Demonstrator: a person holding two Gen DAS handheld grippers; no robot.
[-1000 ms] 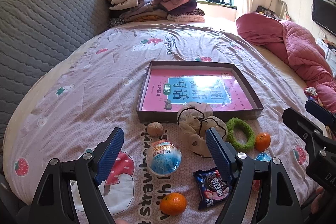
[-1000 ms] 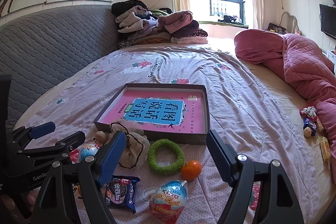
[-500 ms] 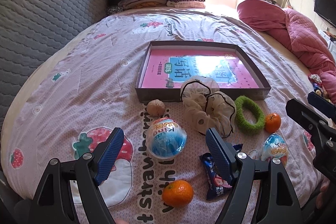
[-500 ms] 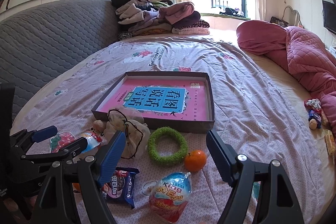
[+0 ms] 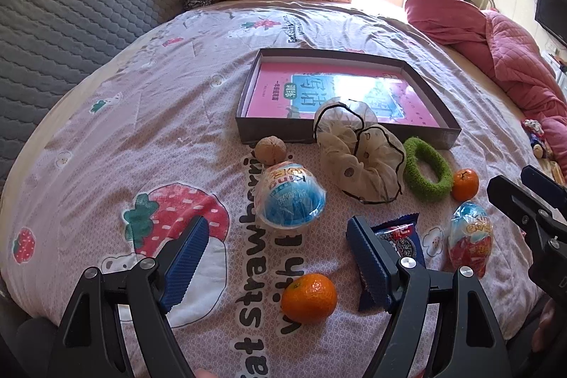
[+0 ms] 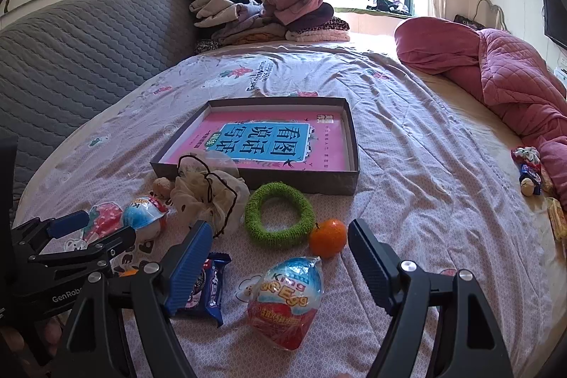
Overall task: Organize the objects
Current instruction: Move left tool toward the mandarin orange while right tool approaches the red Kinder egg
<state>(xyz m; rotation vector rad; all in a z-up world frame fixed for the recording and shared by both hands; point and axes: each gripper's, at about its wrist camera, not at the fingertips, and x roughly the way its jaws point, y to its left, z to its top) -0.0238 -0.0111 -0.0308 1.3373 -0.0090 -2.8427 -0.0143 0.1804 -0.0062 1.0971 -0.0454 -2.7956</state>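
Loose items lie on the bedspread in front of a shallow dark box (image 5: 269, 139) (image 6: 304, 185) holding a pink book. My left gripper (image 5: 276, 259) is open above a blue egg toy (image 5: 290, 201) and an orange (image 5: 309, 298). My right gripper (image 6: 280, 257) is open above a red-blue egg toy (image 6: 288, 300), with another orange (image 6: 327, 237) and a green ring (image 6: 280, 215) just beyond. A blue cookie packet (image 6: 207, 289), a beige scrunchie (image 5: 361, 162) and a walnut (image 5: 271, 150) lie near.
A grey quilted headboard (image 6: 81, 52) runs along the left. Folded clothes (image 6: 258, 13) are piled at the far end. A pink quilt (image 6: 496, 77) lies at the right, with small snacks (image 6: 531, 172) beside it.
Both grippers have moved forward and down toward the items, which now look larger and nearer. Both stay open. Nothing on the bed has moved.
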